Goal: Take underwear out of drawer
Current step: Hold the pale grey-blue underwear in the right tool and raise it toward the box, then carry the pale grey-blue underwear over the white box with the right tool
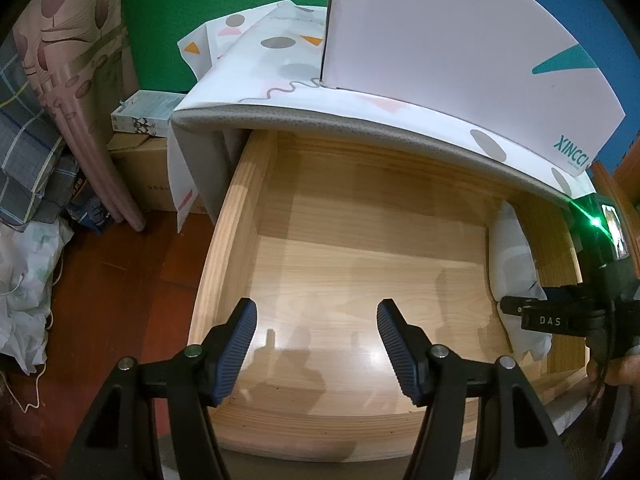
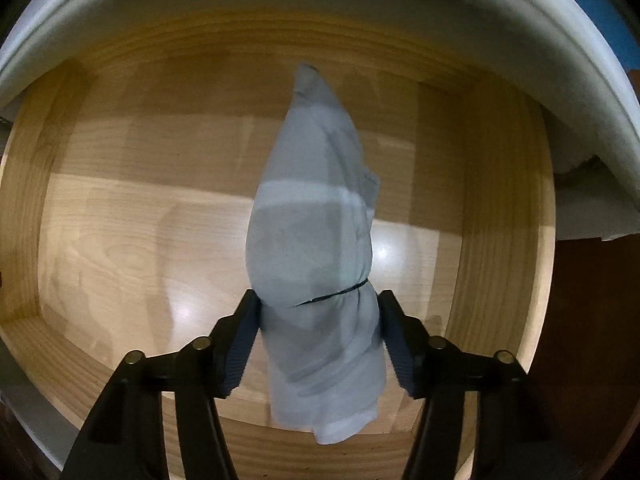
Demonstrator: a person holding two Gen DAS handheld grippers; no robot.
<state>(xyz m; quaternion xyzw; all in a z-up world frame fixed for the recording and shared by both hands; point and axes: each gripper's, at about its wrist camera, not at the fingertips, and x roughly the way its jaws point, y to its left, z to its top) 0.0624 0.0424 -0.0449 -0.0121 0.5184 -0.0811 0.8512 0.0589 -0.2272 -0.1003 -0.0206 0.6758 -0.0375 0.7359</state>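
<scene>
A pale grey rolled bundle of underwear (image 2: 312, 240), tied with a thin dark band, lies lengthwise on the floor of the open wooden drawer (image 2: 500, 240). My right gripper (image 2: 318, 336) points down into the drawer, and its blue pads press on both sides of the bundle's near end. In the left wrist view the same bundle (image 1: 514, 256) lies against the right wall of the drawer (image 1: 224, 240), with the right gripper (image 1: 520, 308) on it and a hand behind it. My left gripper (image 1: 316, 344) hangs open over the drawer's front half with nothing between its fingers.
A padded top with a patterned white cover (image 1: 280, 92) overhangs the back of the drawer, and a white box (image 1: 460, 52) stands on it. To the left on the dark red floor are cardboard boxes (image 1: 140, 168), a rolled pink mat (image 1: 96, 128) and bags (image 1: 28, 272).
</scene>
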